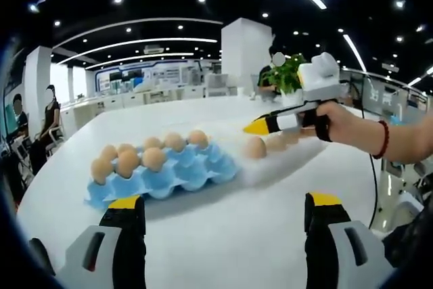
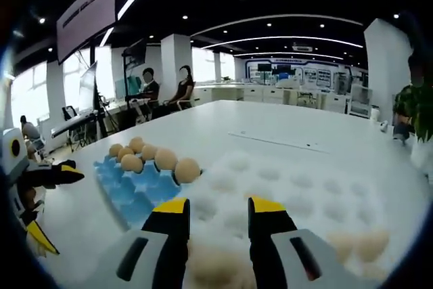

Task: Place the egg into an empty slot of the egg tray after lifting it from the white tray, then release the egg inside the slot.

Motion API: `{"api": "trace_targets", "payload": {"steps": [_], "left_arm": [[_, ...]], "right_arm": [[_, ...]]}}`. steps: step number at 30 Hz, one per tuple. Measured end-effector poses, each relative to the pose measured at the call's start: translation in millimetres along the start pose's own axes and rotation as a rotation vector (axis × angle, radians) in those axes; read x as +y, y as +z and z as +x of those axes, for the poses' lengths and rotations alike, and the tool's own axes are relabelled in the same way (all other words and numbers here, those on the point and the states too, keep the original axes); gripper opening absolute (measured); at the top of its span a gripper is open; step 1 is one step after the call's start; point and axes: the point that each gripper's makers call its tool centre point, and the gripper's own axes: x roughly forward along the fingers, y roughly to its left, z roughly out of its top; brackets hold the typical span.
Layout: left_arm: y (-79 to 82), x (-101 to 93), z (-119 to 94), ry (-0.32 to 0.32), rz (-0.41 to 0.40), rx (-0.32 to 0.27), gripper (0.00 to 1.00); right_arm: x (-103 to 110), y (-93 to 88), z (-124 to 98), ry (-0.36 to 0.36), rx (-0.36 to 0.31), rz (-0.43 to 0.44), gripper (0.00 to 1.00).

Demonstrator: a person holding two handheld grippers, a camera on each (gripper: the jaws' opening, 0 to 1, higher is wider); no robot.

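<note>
Right gripper [image 2: 216, 211], seen in its own view, hovers low over the white tray [image 2: 304, 187] with its yellow-tipped jaws spread apart and nothing between them; a pale egg [image 2: 216, 265] lies blurred just beneath and between the jaws, not yet touched as far as can be told. In the left gripper view the same tool [image 1: 260, 126] reaches in from the right, held in a person's hand [image 1: 342, 123], its tip just above the eggs on the white tray [image 1: 284, 157]. Left gripper [image 1: 223, 211] hangs back over the white table [image 1: 223, 248], jaws wide and empty.

The blue egg tray [image 2: 125, 191] sits just beside the white tray, with brown eggs [image 2: 166, 159] filling its far rows and the near slots [image 2: 135, 197] free.

An egg is light, rigid and brittle, with a smooth curved shell that is likely to slip or roll out of hard jaws. The safest hold is probably across its widest part, jaws centred on either side, closed only until it stops moving. Squeezing harder risks cracking it; gripping off centre risks squirting it sideways.
</note>
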Motion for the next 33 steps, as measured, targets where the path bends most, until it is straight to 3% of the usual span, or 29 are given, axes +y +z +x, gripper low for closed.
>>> {"api": "trace_targets", "payload": {"steps": [15,33], "left_arm": [[0.9,-5.5,5,-0.005,0.010,0.010,1.00],[2.5,-8.5,10,-0.020,0.014,0.011,0.99]], "right_arm": [[-41,-9.8,-23,-0.070,0.020,0.028,0.35],[-66,-13.8,-41,-0.130,0.029,0.025,0.35]]}}
